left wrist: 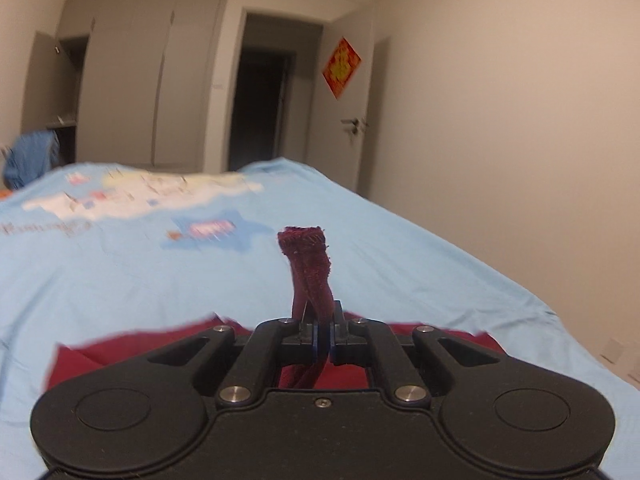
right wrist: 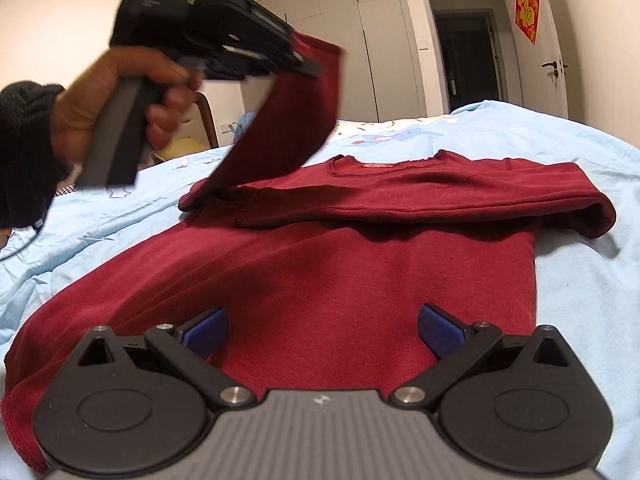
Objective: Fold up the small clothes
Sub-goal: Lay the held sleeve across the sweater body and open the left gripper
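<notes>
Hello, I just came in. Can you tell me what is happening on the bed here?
A person is folding a dark red sweater spread on a light blue bedsheet. The left claw is shut on the cuff of one sleeve and holds it lifted above the sweater. The other sleeve already lies folded across the chest. The right claw is open and hovers over the lower part of the sweater, holding nothing.
</notes>
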